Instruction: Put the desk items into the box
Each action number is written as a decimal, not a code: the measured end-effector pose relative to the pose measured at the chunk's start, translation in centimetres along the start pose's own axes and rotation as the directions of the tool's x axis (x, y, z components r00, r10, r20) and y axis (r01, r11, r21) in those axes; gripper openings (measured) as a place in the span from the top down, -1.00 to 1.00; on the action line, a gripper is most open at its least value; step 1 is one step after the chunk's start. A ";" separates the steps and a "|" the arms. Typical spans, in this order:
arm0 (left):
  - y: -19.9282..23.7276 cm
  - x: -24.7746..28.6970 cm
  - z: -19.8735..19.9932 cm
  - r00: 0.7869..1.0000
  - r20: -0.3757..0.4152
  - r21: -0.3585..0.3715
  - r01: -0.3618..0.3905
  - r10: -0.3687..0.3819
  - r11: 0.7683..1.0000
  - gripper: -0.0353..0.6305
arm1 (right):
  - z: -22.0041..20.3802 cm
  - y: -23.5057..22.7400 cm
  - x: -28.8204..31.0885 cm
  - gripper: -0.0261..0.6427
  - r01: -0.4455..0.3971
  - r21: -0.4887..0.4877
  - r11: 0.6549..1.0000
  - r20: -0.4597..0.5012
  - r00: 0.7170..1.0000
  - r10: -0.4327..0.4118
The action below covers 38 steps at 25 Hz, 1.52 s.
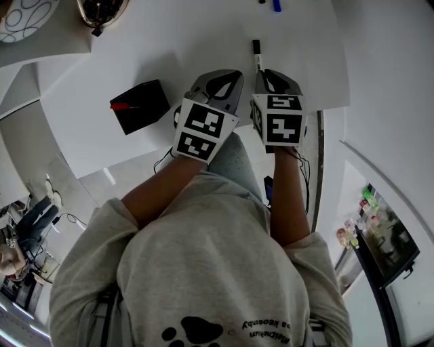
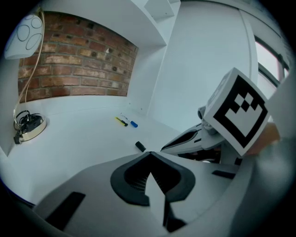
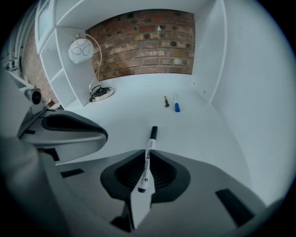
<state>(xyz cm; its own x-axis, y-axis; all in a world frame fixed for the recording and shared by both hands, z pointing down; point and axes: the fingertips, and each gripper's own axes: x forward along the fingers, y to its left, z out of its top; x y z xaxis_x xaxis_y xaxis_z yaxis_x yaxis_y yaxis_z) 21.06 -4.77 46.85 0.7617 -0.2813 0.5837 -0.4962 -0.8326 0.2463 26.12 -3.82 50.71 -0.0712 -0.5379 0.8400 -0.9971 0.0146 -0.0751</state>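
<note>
My right gripper (image 1: 271, 76) (image 3: 147, 159) is shut on a white marker with a black cap (image 3: 149, 152). The marker (image 1: 257, 55) sticks out forward past the jaws, just above the white desk (image 1: 203, 41). Beside it, my left gripper (image 1: 220, 80) (image 2: 149, 159) is shut with nothing in it. A black box (image 1: 139, 106) with something red at its edge sits on the desk to the left of the left gripper. A yellow pen (image 2: 121, 121) (image 3: 166, 101) and a blue pen (image 2: 133, 124) (image 3: 176, 105) (image 1: 276, 5) lie together at the desk's far end.
A desk lamp stands at the far left, its round base (image 1: 102, 10) (image 3: 101, 92) holding a coiled cable and its white head (image 1: 24, 17) (image 3: 84, 50) above. White side walls and a brick back wall (image 3: 143, 44) close in the desk.
</note>
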 end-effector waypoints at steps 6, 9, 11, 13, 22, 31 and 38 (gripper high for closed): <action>0.5 0.5 -0.6 1.000 -0.014 -0.006 0.002 -0.002 1.000 0.88 | -0.8 0.4 1.5 0.64 -0.049 0.015 0.999 -0.072 0.996 0.050; 0.8 0.5 -0.7 1.000 -0.018 -0.014 0.000 0.000 1.000 0.88 | -1.0 0.2 2.2 0.64 -0.055 0.014 0.998 -0.109 0.992 0.056; 0.8 0.5 -0.8 1.000 -0.020 -0.016 -0.002 0.002 1.000 0.88 | -1.2 0.1 2.5 0.64 -0.063 0.008 0.998 -0.142 0.988 0.063; 0.8 0.5 -0.9 1.000 -0.023 -0.017 -0.001 0.001 1.000 0.88 | -1.3 0.0 2.8 0.64 -0.066 0.003 0.998 -0.169 0.983 0.065; 0.7 0.6 -1.2 0.999 -0.033 -0.039 0.006 -0.007 0.999 0.88 | -1.2 -0.8 4.0 0.64 -0.055 -0.005 0.998 -0.240 0.969 0.052; 1.0 0.0 -1.3 1.000 -0.029 -0.061 -0.006 0.004 0.998 0.88 | -1.3 -1.0 4.4 0.70 -0.059 0.006 0.998 -0.267 0.962 0.059; 1.1 -1.3 -1.0 1.000 -0.013 -0.060 -0.011 0.010 0.998 0.88 | -1.1 0.1 3.5 0.70 -0.060 0.016 0.998 -0.237 0.970 0.062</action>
<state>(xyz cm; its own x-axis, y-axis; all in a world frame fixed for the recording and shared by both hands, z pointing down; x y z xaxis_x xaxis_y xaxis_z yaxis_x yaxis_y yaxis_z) 19.10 -4.89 47.13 0.7512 -0.2833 0.5962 -0.5286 -0.7992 0.2862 25.73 -4.75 54.27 -0.1374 -0.3213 0.9369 -0.9904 0.0328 -0.1341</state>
